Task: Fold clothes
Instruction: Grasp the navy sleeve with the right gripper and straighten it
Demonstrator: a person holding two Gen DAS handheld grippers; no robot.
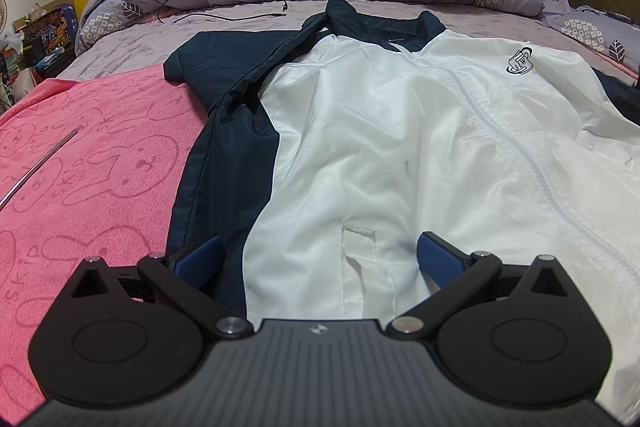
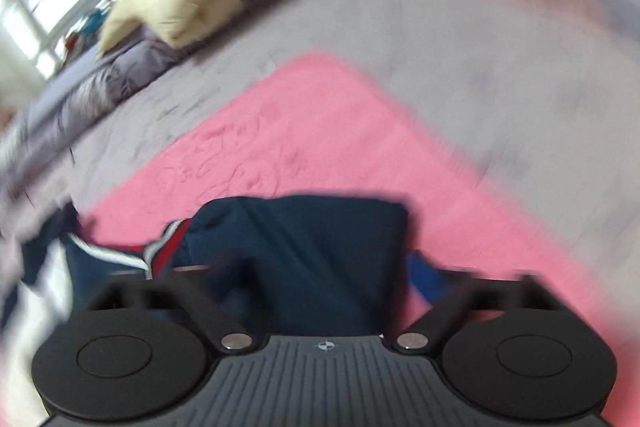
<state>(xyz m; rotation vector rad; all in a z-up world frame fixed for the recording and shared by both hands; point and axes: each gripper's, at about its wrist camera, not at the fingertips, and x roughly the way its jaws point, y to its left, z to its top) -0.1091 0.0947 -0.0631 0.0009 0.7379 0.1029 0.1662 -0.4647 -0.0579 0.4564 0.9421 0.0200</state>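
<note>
Jacket [image 1: 360, 131] lies front-up, zipped, flat on bed [image 1: 248, 23], partly over pink towel [image 1: 80, 163], so sides can fold in. L tool [image 1: 320, 255] spread wide above hem, gripping nothing. R tool [image 2: 316, 267] has navy sleeve [image 2: 296, 243] between its fingers; view blurred, can't tell if clamped.

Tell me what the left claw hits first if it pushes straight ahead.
Most likely the jacket: the open left claw points along its white front, with the pocket slit just ahead. Height above the cloth is unclear.
</note>
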